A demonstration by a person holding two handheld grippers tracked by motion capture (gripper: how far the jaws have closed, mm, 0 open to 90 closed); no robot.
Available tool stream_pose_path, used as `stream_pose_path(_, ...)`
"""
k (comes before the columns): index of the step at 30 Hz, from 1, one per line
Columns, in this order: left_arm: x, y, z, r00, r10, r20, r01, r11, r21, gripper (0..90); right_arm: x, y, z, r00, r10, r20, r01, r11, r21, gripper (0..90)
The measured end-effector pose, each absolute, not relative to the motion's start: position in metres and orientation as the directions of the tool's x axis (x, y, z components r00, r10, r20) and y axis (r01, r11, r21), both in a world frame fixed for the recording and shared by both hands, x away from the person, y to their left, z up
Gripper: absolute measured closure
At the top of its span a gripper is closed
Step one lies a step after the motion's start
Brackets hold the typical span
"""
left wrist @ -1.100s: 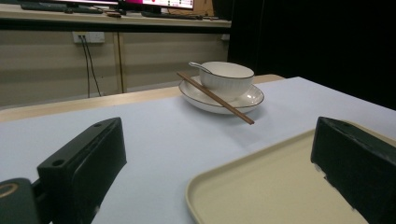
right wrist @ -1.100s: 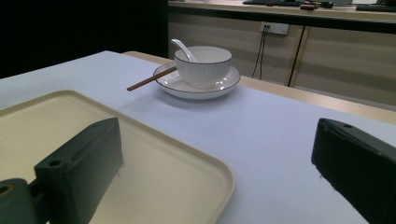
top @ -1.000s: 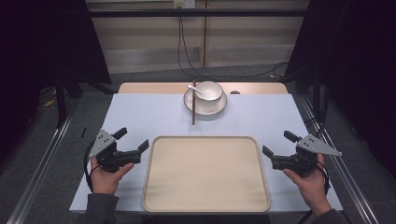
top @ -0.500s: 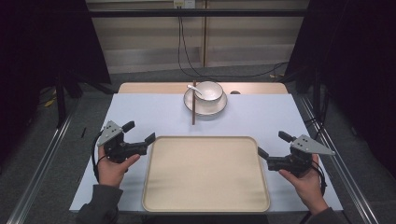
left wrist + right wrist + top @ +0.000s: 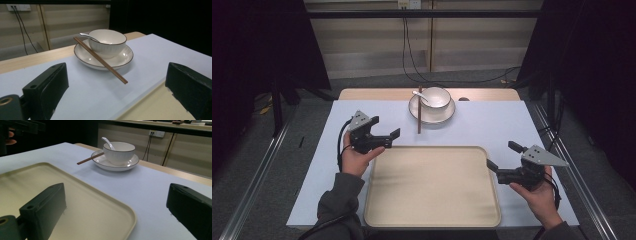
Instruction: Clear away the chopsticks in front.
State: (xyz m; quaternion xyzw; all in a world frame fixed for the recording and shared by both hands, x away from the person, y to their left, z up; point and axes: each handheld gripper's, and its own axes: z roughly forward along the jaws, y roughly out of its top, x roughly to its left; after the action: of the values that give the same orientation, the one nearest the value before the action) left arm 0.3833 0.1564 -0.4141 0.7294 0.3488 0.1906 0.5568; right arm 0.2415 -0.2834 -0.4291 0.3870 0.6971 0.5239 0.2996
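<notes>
Left tool, jaws wide and empty, points at one o'clock toward the chopsticks propped on the plate, likely lining up a pickup; right tool hovers wide, empty.

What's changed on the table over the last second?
The left gripper moved forward and inward, toward the chopsticks at the plate. The right gripper edged inward to the tray rim. Both remain open and empty; bowl, spoon and tray stayed put.

The table has a pale blue top. A big tan tray lies on it between the two tools. Farther out sits a white plate.
</notes>
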Motion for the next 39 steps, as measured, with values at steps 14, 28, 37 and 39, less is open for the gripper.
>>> stream_pose_path(14, 0.435, 0.119, -0.41, 0.661, 0.739, -0.129, 0.351, -0.153, 0.924, 5.0, 0.238, -0.279, -0.428, -0.547, 0.837, -0.022, 0.219, 0.168, 0.961, 2.2)
stream_pose_path(28, 0.472, 0.084, -0.422, 0.632, 0.773, -0.053, 0.401, -0.268, 0.876, 6.3, 0.238, -0.279, -0.429, -0.559, 0.829, -0.017, 0.211, 0.162, 0.964, 2.4)
stream_pose_path(37, 0.489, 0.074, -0.44, 0.594, 0.803, -0.049, 0.45, -0.281, 0.848, 7.4, 0.24, -0.279, -0.429, -0.559, 0.829, -0.005, 0.211, 0.149, 0.966, 2.4)
stream_pose_path(39, 0.491, 0.072, -0.443, 0.592, 0.804, -0.045, 0.457, -0.289, 0.841, 7.8, 0.24, -0.278, -0.43, -0.564, 0.826, 0.001, 0.216, 0.147, 0.965, 2.4)
